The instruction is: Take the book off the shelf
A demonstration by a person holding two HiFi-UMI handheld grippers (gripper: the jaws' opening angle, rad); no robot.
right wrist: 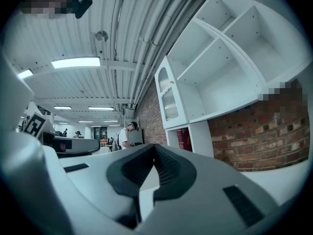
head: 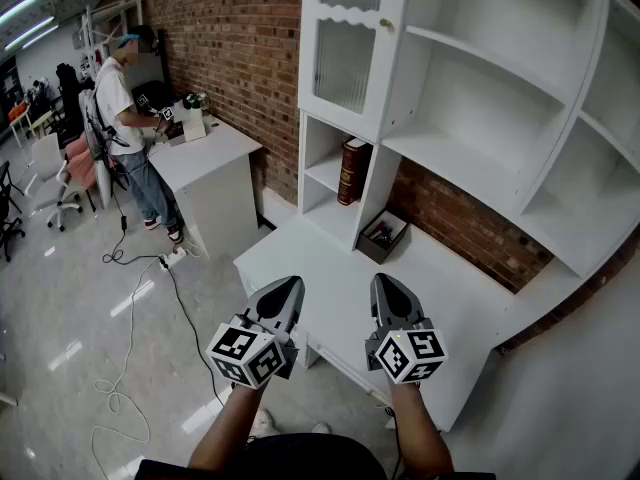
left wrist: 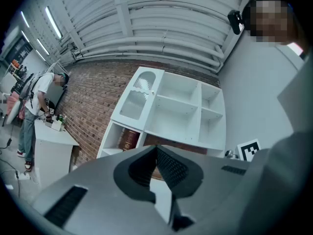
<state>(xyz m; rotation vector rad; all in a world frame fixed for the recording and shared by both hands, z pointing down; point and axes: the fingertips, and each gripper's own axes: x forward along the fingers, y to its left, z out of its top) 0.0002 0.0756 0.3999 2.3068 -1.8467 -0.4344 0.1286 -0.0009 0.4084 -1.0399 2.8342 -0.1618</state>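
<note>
At six o'clock of the head view, low over the white desk (head: 330, 268), holding the left gripper (head: 289, 288) and the right gripper (head: 384, 286) side by side, both pointing toward twelve o'clock. Clenched on nothing, the two of them: shown in the left gripper view and in the right gripper view alike with dark pads pressed together at the tips, and with only far furniture beyond.

Up at twelve o'clock from the grippers, well apart from them, finding the book (head: 351, 171): dark red-brown, standing upright or nearly so in the small open compartment of the white shelf (head: 318, 128), close to its three o'clock wall and directly under the glass-door cabinet (head: 345, 53). Lower, at about five o'clock of the book, resting on the desk, a small dark box (head: 383, 235) with some little things inside, too small to name. Far away at ten o'clock, a person (head: 120, 98) busy at another desk, of no concern for the task.

Judging from this, only the start of the task: the approach step, with nothing touched and the book not yet off the shelf.

Next move, probably: carrying one gripper forward toward twelve o'clock, opening its jaws before arriving, setting them on both sides of the spine, closing firmly, then drawing the book out toward six o'clock. Calling for care with the near compartment wall, leaving little room on that side, and with the box below on the way out.
</note>
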